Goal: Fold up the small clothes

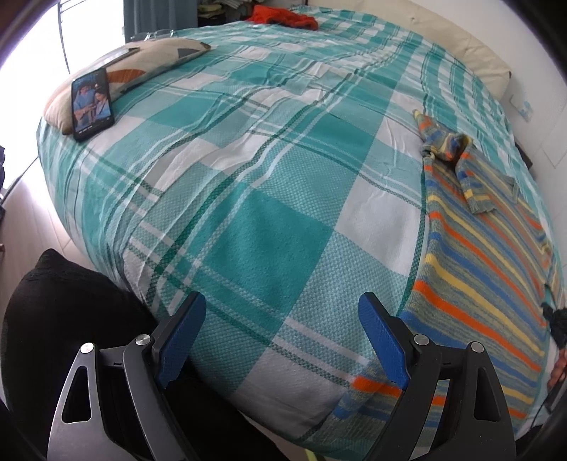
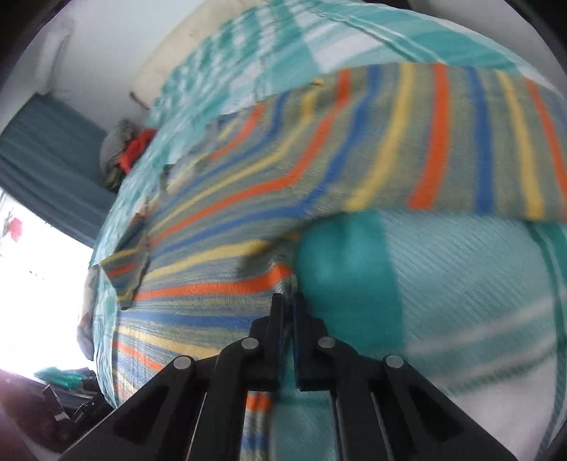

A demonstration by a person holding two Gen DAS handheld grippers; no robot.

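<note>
Left gripper: jaws spread wide, nothing between the blue pads, hovering over the near edge of the bed with the teal-and-white plaid bedspread below it.

Striped knit sweater (orange, yellow, blue on grey-green) lies flat on the bedspread just to the right of the left gripper. Its near hem corner runs under and behind the right-hand pad. A sleeve is bunched and folded over at the garment's far end, ahead and right of the gripper.

Right gripper: jaws closed together, pinching the edge of the sweater right at the fingertips, near an orange stripe. Fabric there is pulled up into a small ridge. The body of the sweater spreads ahead and to the left of this gripper; plaid bedspread bare on its right. This view is motion-blurred, so the fine detail of the pinch is soft.

Other stuff, left wrist view:
- phone, screen lit, propped on a beige cushion, far ahead-left of the left gripper
- red-orange garment at the far edge of the bed, well ahead
- black fabric just left of the left gripper, off the bed edge
</note>
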